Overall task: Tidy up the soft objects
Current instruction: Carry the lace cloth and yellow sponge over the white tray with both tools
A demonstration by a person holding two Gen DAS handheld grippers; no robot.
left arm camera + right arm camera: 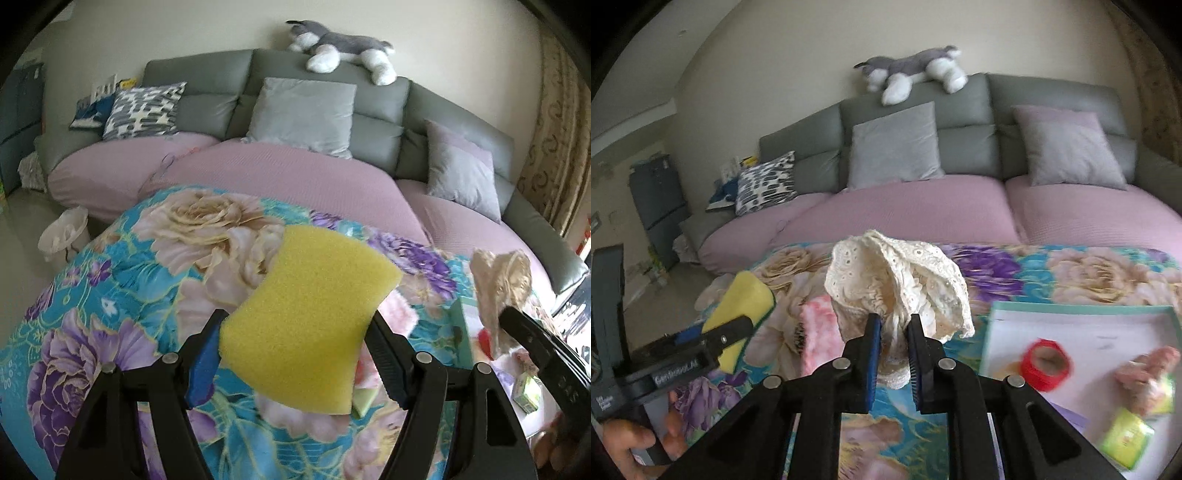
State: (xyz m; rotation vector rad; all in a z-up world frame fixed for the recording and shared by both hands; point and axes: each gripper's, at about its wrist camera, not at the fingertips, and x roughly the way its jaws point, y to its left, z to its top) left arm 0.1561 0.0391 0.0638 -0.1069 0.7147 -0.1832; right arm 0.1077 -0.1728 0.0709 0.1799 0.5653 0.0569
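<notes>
- Left gripper (295, 321): black two-finger tongs with blue pads, jaws wide and clamped across the waist of a yellow foam sponge (308, 317), which is carried clear above the floral blanket (122, 280).
- Right gripper (892, 341): matching black tongs, jaws nearly together, pinching a bunched fold of a cream eyelet-lace fabric piece (897, 280); the cloth is held above the blanket, just left of the tray.
- Yellow foam sponge: judged very light, springy, compressible; grip at the narrowed middle suits it, and light pressure should do.
- Cream lace fabric: judged limp, light, liable to snag on its openwork; best taken at a gathered bunch, as now, since a single edge could slip out.
- Teal-rimmed white tray (1082, 308): lies on the blanket to the right, holding a red ring-shaped roll (1047, 363), a small green box (1126, 441) and a pinkish fluffy item, blurred.
- Pink-and-white fuzzy cloth (820, 341): lies on the blanket between the two grippers, ungripped.
</notes>
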